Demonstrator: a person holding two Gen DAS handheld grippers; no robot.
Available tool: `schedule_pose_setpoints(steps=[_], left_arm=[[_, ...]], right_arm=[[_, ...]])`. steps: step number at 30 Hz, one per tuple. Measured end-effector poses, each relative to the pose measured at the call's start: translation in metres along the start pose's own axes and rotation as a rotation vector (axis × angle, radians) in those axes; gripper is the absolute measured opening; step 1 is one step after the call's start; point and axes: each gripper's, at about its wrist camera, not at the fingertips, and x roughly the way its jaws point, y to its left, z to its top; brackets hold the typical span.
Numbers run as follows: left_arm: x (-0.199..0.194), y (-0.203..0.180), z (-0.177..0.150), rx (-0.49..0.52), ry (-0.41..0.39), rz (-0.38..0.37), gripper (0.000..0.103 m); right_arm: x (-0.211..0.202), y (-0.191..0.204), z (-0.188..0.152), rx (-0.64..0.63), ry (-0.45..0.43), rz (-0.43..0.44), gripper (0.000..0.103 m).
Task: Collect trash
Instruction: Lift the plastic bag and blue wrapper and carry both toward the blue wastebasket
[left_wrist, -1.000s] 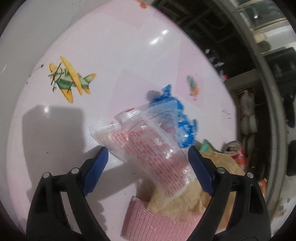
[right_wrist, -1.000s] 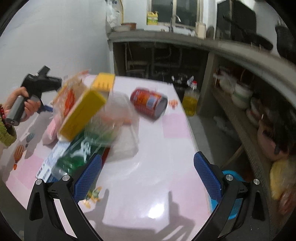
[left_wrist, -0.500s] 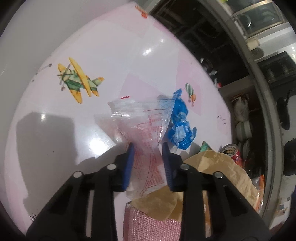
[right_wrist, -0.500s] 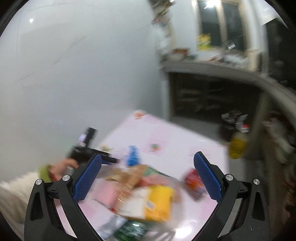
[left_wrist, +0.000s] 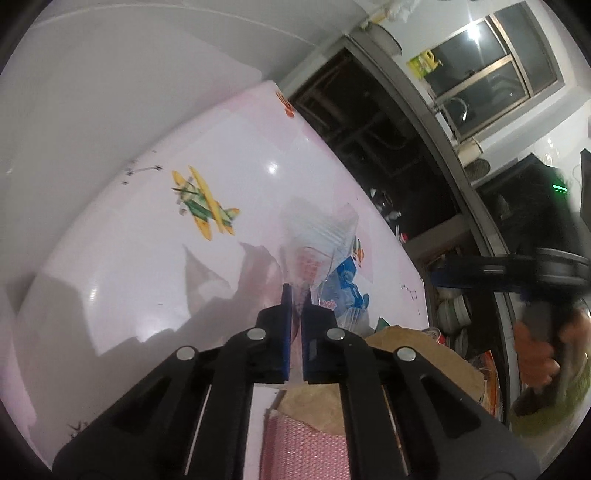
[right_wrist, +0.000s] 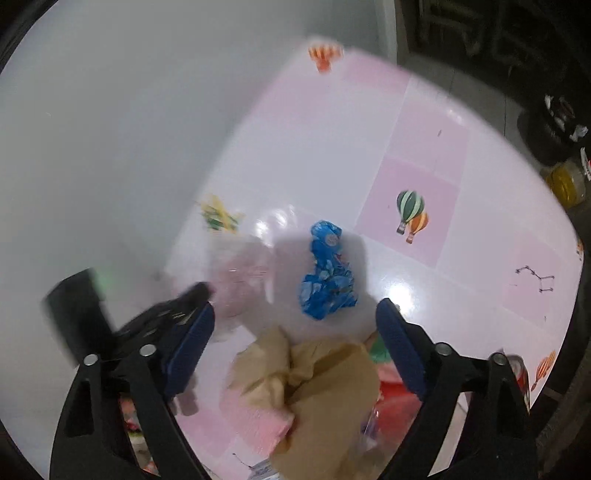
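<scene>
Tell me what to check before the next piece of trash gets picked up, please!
1. Left tool shut on the clear plastic bag: ok, its jaws have just closed on the bag's lower edge.
2. Bag lifted clear of the table: cannot tell, it stands up from the tool but may still touch.
3. Right tool open and empty: ok, though its jaws have just narrowed slightly.
4. Blue wrapper free to grab: ok, it lies alone, past the right tool's tips.
5. Right tool clear of the brown paper: not ok, the paper sits between its jaws.
6. Sharp right view: not ok, blurred.
</scene>
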Motion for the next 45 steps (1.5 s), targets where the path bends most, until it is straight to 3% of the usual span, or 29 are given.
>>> schedule_pose_setpoints(steps=[10,14,17,21,25,30,35,38,42,45], left_arm=[[-0.029,0.001,-0.003,0.008,-0.066,0.025,0.002],[-0.042,-0.005,-0.004,0.034,-0.105,0.035,0.002],[-0.053,-0.006,-0.009,0.043,-0.138,0.042,0.002],[-0.068,-0.010,-0.013,0.058,-0.173,0.053,0.002],[-0.089,-0.020,-0.020,0.090,-0.224,0.060,0.001],[-0.128,-0.049,-0.035,0.169,-0.305,0.037,0.001],[-0.169,-0.103,-0.062,0.330,-0.360,-0.037,0.001],[-0.186,-0.139,-0.084,0.429,-0.366,-0.113,0.001],[-0.184,-0.190,-0.114,0.551,-0.301,-0.201,0.001],[-0.170,-0.229,-0.141,0.637,-0.215,-0.261,0.001]], right_arm=[[0.072,0.001,0.011,-0.035,0.175,-0.109,0.064],[0.085,0.000,0.011,-0.035,0.210,-0.122,0.042],[0.084,-0.001,0.010,-0.043,0.197,-0.133,0.033],[0.070,-0.003,0.009,-0.039,0.149,-0.135,0.027],[0.030,-0.002,0.000,-0.030,0.047,-0.108,0.026],[-0.053,-0.010,-0.026,-0.014,-0.193,-0.022,0.026],[-0.138,-0.027,-0.111,0.027,-0.454,0.027,0.026],[-0.178,-0.048,-0.187,0.069,-0.607,-0.032,0.026],[-0.200,-0.080,-0.294,0.207,-0.751,-0.070,0.026],[-0.197,-0.108,-0.361,0.328,-0.799,-0.137,0.026]])
